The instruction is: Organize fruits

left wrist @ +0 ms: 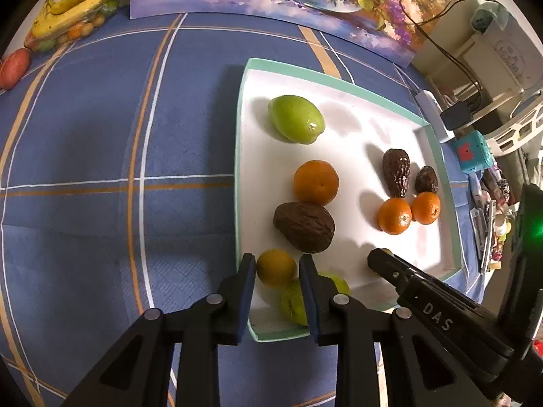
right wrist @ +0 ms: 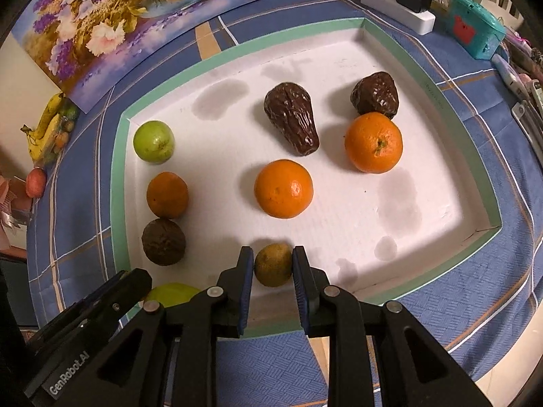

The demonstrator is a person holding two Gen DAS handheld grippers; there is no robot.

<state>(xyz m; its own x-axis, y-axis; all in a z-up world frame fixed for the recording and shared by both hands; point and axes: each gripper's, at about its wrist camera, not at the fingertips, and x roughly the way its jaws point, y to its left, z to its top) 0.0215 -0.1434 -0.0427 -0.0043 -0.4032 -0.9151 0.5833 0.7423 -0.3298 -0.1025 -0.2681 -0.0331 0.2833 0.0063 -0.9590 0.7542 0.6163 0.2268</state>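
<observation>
Matt white tray (right wrist: 339,203); woven blue tablecloth (left wrist: 85,203); wrinkled glossy dates (right wrist: 292,118) beyond the jaws; dull-skinned fruit (right wrist: 273,264) between them.

A white tray (right wrist: 339,203) rimmed in mint green sits on a blue tablecloth (left wrist: 85,152) crossed with white and orange lines, holding bright orange mandarins (right wrist: 283,188) and dark brown avocados (right wrist: 292,118).

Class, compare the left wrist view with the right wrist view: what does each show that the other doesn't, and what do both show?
Only the left wrist view shows the left claw, open around a yellow fruit, and a green light at the right edge.

Only the right wrist view shows the right claw, closed around a yellowish fruit, and grey stains on the tray floor.

Both show the tray, three oranges, brown fruits, bananas and the flower painting.
</observation>
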